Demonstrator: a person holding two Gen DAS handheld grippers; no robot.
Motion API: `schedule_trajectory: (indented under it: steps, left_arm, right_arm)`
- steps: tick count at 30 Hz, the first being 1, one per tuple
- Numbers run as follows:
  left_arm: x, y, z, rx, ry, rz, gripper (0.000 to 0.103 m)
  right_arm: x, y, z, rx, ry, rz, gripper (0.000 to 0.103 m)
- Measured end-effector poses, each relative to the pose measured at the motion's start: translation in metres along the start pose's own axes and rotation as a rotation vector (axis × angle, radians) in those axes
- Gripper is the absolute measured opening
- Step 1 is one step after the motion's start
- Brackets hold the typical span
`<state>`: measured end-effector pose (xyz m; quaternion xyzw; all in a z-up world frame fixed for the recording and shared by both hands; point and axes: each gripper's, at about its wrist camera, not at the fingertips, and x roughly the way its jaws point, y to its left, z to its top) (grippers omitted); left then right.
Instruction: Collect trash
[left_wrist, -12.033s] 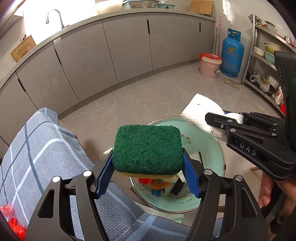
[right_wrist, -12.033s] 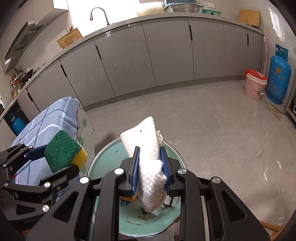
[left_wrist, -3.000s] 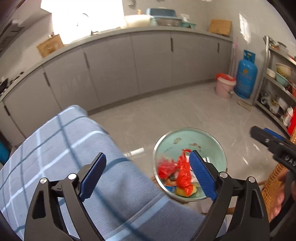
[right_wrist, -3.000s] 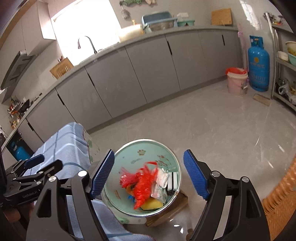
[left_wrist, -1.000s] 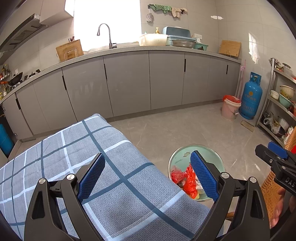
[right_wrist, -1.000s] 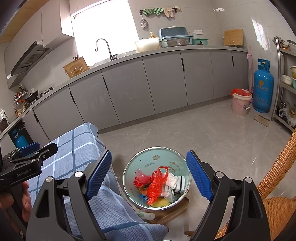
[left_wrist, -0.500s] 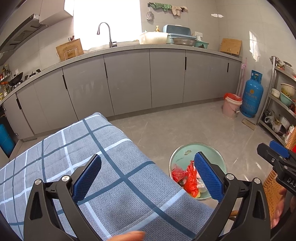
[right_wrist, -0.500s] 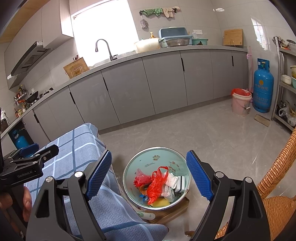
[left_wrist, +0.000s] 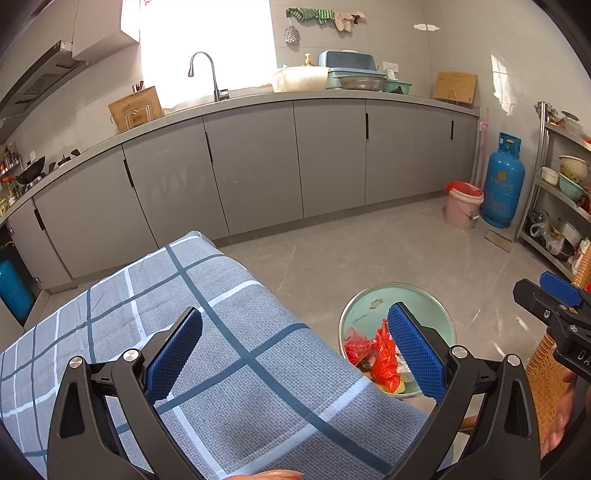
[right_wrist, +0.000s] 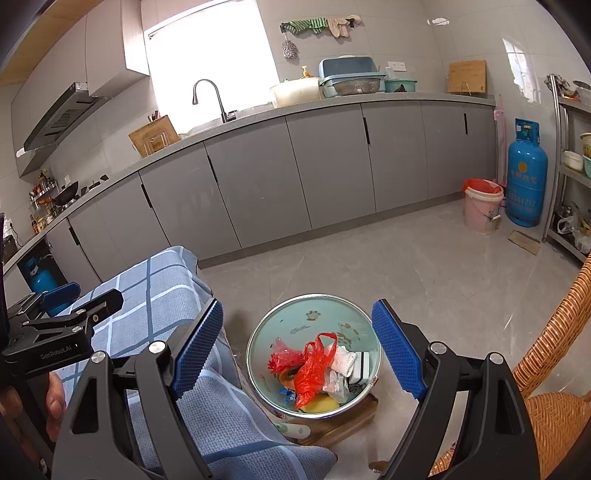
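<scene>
- Left gripper (left_wrist: 293, 349) has its blue pads spread as wide as they go, nothing between them. It's just been opening up that last bit, and it hangs over the blue checked tablecloth (left_wrist: 229, 354).
- Right gripper (right_wrist: 297, 349) is spread wide too and empty, looking down at the mint green basin (right_wrist: 258, 343) on the floor right beside the table edge.
- All the trash is in that basin: a red plastic bag (right_wrist: 314, 365) on top, a crumpled white cloth (right_wrist: 343, 360) next to it, some clear plastic wrap, and a yellow sponge (right_wrist: 321, 404) at the near edge.
- The basin sits on a wooden board (right_wrist: 340, 421). A wicker chair (right_wrist: 554, 391) stands off to the right.
- Background is grey kitchen cabinets (right_wrist: 325, 166), a blue gas cylinder (right_wrist: 526, 173) and a pink bucket (right_wrist: 482, 206) against the far wall.
</scene>
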<state>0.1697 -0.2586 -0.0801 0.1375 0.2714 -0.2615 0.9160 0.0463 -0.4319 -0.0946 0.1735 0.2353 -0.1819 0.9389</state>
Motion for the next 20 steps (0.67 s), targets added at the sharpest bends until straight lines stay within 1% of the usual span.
schedule_trajectory:
  steps: [11, 13, 16, 20]
  left_arm:
    - [-0.0045, -0.0052, -0.0015, 0.033, -0.03, 0.037, 0.099]
    - [-0.0038, -0.0042, -0.001, 0.03, -0.02, 0.022, 0.099]
    - [-0.0004, 0.001, 0.0012, 0.0, 0.005, 0.009, 0.099]
    - [0.0008, 0.0043, 0.0015, -0.003, 0.007, 0.007, 0.099]
  right_arm:
    - [0.0001, -0.0014, -0.0018, -0.001, 0.0, -0.001, 0.082]
    - [0.0009, -0.002, -0.0023, -0.001, 0.003, 0.0, 0.083]
    - [0.0015, -0.0018, -0.0025, -0.004, 0.006, 0.002, 0.083]
    - [0.0018, -0.0015, -0.0023, -0.008, 0.005, 0.002, 0.087]
